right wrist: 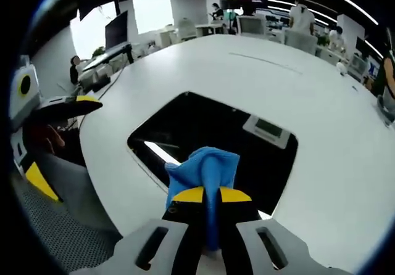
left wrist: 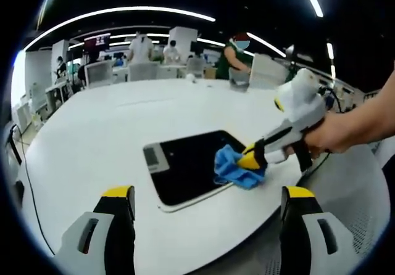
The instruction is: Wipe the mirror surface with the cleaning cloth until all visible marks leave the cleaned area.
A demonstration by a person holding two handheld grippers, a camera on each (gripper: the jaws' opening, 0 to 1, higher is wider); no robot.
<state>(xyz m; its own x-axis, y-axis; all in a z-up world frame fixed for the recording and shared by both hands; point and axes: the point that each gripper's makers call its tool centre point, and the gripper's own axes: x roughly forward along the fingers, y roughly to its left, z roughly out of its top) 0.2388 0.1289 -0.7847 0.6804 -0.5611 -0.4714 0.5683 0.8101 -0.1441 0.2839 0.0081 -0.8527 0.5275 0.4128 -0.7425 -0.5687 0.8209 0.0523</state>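
Note:
A dark rectangular mirror (left wrist: 185, 167) (right wrist: 210, 130) lies flat on the white table (left wrist: 123, 121) (right wrist: 296, 77), reflecting ceiling lights. My right gripper (right wrist: 210, 195) (left wrist: 252, 160) is shut on a blue cleaning cloth (right wrist: 203, 167) (left wrist: 237, 170), which rests on the mirror's near right edge in the left gripper view. A hand (left wrist: 336, 130) holds that gripper. My left gripper (left wrist: 210, 195) hovers open near the table's front edge, short of the mirror, with nothing between its yellow-tipped fingers (left wrist: 117, 195). It shows at the left of the right gripper view as the left gripper (right wrist: 55, 108).
The round table's edge (right wrist: 111, 188) runs close to the mirror, with a mesh chair (right wrist: 55, 225) below it. Several people, monitors and chairs (left wrist: 99, 71) stand beyond the far side of the table. A small white object (left wrist: 191, 77) sits far back.

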